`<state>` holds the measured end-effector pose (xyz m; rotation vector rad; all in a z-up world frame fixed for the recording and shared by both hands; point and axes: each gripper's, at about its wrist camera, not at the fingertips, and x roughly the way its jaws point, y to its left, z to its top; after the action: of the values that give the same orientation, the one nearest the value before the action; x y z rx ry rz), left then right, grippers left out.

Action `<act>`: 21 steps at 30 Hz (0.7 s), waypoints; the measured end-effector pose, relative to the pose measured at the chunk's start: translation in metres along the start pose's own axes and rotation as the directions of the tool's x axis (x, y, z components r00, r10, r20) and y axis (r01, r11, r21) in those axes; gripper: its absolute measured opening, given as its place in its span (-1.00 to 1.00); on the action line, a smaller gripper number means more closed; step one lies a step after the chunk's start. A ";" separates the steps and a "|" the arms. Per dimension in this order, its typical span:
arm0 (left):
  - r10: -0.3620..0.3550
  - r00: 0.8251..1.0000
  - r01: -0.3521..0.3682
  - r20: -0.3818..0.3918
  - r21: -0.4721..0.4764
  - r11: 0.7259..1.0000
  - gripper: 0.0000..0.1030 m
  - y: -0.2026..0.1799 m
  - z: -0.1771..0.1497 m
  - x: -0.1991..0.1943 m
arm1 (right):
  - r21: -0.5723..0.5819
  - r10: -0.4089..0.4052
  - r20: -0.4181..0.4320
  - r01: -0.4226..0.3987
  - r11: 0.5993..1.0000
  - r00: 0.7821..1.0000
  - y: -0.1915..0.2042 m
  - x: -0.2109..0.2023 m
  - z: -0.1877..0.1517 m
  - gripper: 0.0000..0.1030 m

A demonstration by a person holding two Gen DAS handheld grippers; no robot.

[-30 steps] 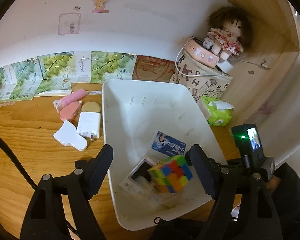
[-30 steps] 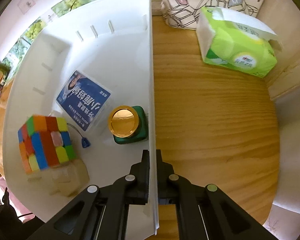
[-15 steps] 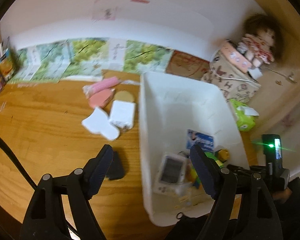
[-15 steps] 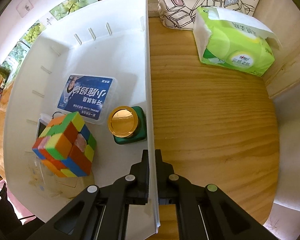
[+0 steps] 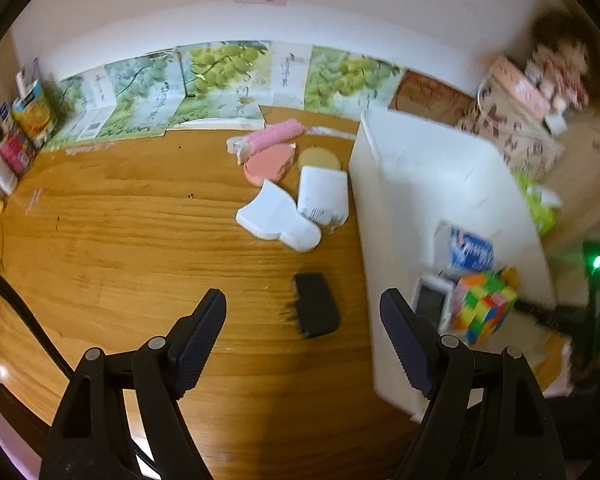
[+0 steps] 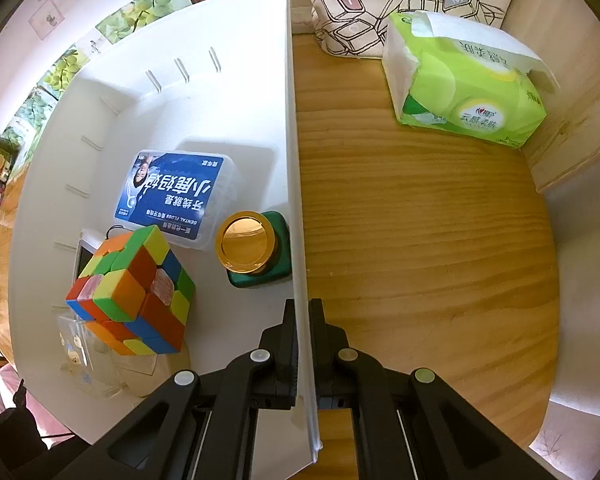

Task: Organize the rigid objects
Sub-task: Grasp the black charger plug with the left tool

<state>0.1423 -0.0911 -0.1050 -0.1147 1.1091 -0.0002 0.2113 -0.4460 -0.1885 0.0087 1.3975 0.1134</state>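
Two grippers angled downward, left gripper (image 5: 302, 330) open, right gripper (image 6: 299, 322) pinching bin wall (image 6: 296, 184)

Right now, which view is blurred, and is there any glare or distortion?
Left wrist view: motion-smeared, worst around the doll and puzzle cube. Right wrist view: sharp, a bright reflection on the gold cap. Both views: fisheye-bent, dark corners.

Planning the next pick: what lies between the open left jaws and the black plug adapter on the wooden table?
Nothing: in the left wrist view, only bare wooden table separates the left gripper from the black plug adapter.
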 end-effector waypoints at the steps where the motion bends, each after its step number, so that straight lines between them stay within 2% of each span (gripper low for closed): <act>1: 0.004 1.000 -0.003 -0.006 0.022 1.000 0.59 0.000 -0.001 0.002 | 0.001 -0.001 -0.001 0.001 1.000 1.000 0.000 0.000 0.000 -0.92; 5: 0.002 0.999 0.003 -0.048 0.110 0.994 0.59 -0.001 -0.003 0.012 | 0.007 -0.003 -0.002 0.003 1.000 1.000 0.000 0.002 0.001 -0.92; 11: 0.012 0.993 0.018 -0.121 0.242 0.970 0.59 -0.003 -0.007 0.033 | 0.029 -0.002 0.000 0.002 1.000 1.000 -0.002 0.002 0.001 -0.92; 15: 0.039 0.991 0.012 -0.124 0.379 0.925 0.59 -0.008 -0.013 0.044 | 0.042 0.001 0.003 -0.002 0.999 1.000 -0.006 0.001 0.000 -0.91; 17: 0.042 0.991 0.021 -0.127 0.456 0.890 0.59 -0.012 -0.017 0.051 | 0.050 0.006 0.004 -0.007 0.999 1.000 -0.008 0.000 0.000 -0.91; 21: 0.039 0.992 0.032 -0.118 0.549 0.835 0.59 -0.017 -0.022 0.062 | 0.060 0.009 0.003 -0.009 0.998 1.000 -0.012 0.000 0.000 -0.91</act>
<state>0.1514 -0.1133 -0.1685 0.4139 1.1952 -0.3290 0.2121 -0.4580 -0.1899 0.0651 1.3983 0.0791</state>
